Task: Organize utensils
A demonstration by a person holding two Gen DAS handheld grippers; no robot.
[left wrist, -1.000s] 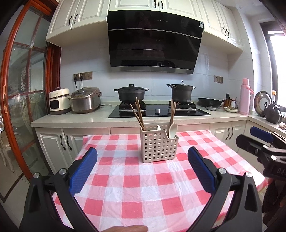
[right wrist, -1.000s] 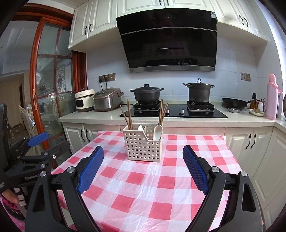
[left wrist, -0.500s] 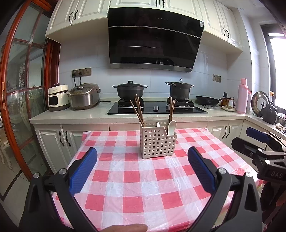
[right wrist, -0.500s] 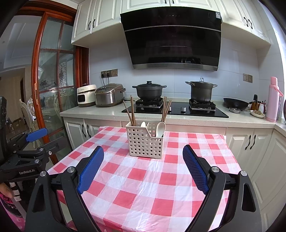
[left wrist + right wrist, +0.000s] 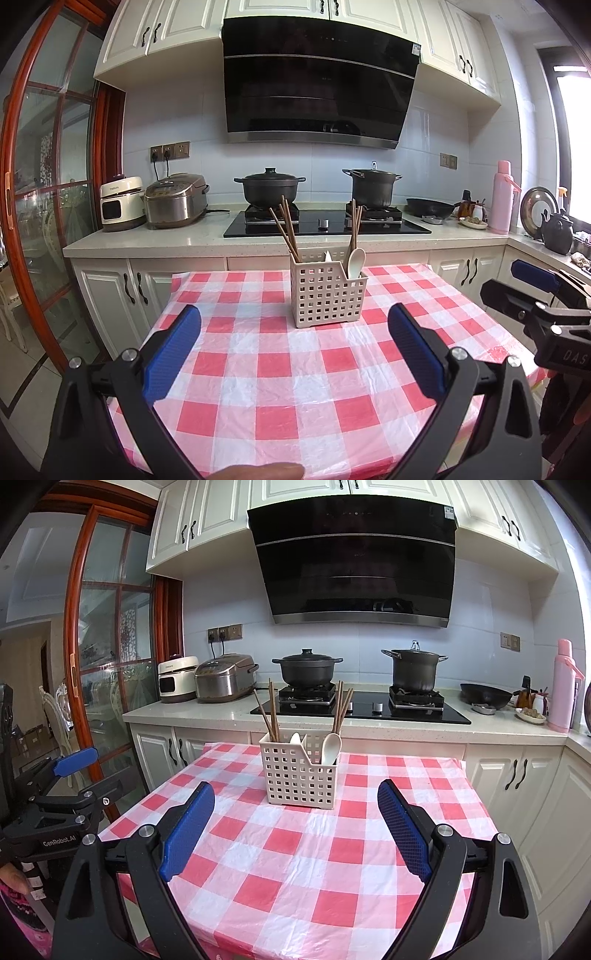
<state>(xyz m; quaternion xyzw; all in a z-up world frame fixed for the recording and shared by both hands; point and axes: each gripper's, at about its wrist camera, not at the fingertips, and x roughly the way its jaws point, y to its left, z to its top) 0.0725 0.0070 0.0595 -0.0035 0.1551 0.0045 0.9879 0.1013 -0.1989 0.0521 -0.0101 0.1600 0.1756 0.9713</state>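
A white perforated utensil caddy [image 5: 328, 295] stands upright on the red-and-white checked table [image 5: 280, 373], towards its far edge; it also shows in the right wrist view [image 5: 301, 773]. Brown chopsticks [image 5: 285, 230] lean in its left part, more chopsticks [image 5: 354, 227] and a white spoon [image 5: 356, 263] in its right part. My left gripper [image 5: 293, 356] is open and empty, held over the near part of the table. My right gripper [image 5: 295, 830] is open and empty, also short of the caddy. The right gripper shows at the right edge of the left wrist view [image 5: 539, 306].
Behind the table runs a counter [image 5: 155, 242] with a hob, two black pots [image 5: 269, 186], a rice cooker [image 5: 175, 199] and a pink flask [image 5: 503, 195]. White cabinets stand below. A wood-framed glass door [image 5: 40, 206] is at the left.
Both grippers have drawn back and risen slightly, so the caddy looks a little farther and lower. Both stay open and empty.
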